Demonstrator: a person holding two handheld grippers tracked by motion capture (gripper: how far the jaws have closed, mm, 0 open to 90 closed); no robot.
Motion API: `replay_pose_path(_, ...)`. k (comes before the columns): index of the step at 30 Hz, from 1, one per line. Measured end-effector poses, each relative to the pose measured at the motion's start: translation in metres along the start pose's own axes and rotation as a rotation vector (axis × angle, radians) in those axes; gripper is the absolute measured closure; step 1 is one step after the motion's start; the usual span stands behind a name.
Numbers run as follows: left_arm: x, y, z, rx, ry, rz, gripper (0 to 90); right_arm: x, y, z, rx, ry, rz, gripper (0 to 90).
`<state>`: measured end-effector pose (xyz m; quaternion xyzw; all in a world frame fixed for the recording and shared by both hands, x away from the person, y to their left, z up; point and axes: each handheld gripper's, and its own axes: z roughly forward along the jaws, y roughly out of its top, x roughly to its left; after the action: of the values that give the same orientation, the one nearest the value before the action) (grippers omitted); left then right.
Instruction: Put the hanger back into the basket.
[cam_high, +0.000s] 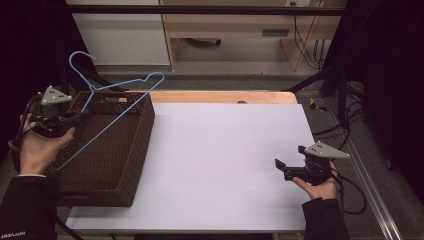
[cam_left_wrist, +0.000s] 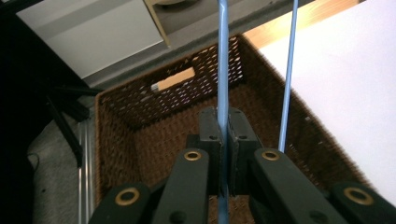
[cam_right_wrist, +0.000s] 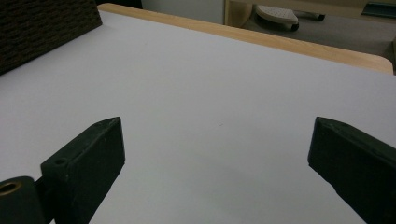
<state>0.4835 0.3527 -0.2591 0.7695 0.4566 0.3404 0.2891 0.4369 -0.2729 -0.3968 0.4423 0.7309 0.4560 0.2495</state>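
L gripper (cam_high: 75, 119) sits at the far left, hand wrapped round its body from below, jaws pinched tight w/ barely a gap, pointing twd the right. R gripper (cam_high: 281, 169) is low on the right side, cradled in an upturned palm, jaws spread wide, aimed left.

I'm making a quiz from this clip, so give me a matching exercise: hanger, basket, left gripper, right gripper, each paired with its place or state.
Things:
1. hanger
2. basket
3. left gripper
4. right gripper

Places or states:
A. jaws wide apart, nothing between them, over the white table
B. brown wicker, at the table's left end
C. light blue wire, held above the basket
D. jaws shut on a thin blue wire

Pairs: 1-C, 2-B, 3-D, 4-A
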Motion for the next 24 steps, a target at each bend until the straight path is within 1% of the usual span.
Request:
replay_pose_path(2,0.003,-0.004,0.003,0.011,0.015,0.003,86.6,0.0,0.0,0.0,0.001,0.0,0.001,4.6)
replay_pose_path(4,0.006,-0.008,0.005,0.023,0.019,0.003,86.6,0.001,0.0,0.0,0.002,0.002,0.007,4.6)
replay_pose_path(6,0.009,-0.013,0.008,0.032,0.035,0.004,86.6,0.001,0.0,0.001,0.003,0.0,0.004,4.6)
replay_pose_path(7,0.013,-0.018,0.01,0.038,0.043,-0.002,86.6,0.001,0.0,0.001,0.004,-0.001,0.002,4.6)
replay_pose_path(8,0.013,-0.018,0.01,0.038,0.043,-0.002,86.7,0.001,0.0,0.001,0.004,-0.001,0.002,4.6)
replay_pose_path(10,0.018,-0.022,0.011,0.044,0.054,-0.008,86.6,0.001,0.0,0.001,0.004,0.0,0.002,4.6)
replay_pose_path(11,0.022,-0.028,0.013,0.048,0.06,-0.021,86.6,0.0,0.0,0.001,0.004,-0.001,0.0,4.6)
replay_pose_path(12,0.022,-0.028,0.013,0.048,0.06,-0.021,86.6,0.0,0.0,0.001,0.004,-0.001,0.0,4.6)
replay_pose_path(17,0.028,-0.04,0.016,0.07,0.067,-0.026,86.6,0.001,0.0,0.001,0.005,-0.003,0.0,4.6)
replay_pose_path(24,0.03,-0.054,0.022,0.099,0.064,-0.007,86.6,0.0,0.0,0.001,0.005,-0.004,0.0,4.6)
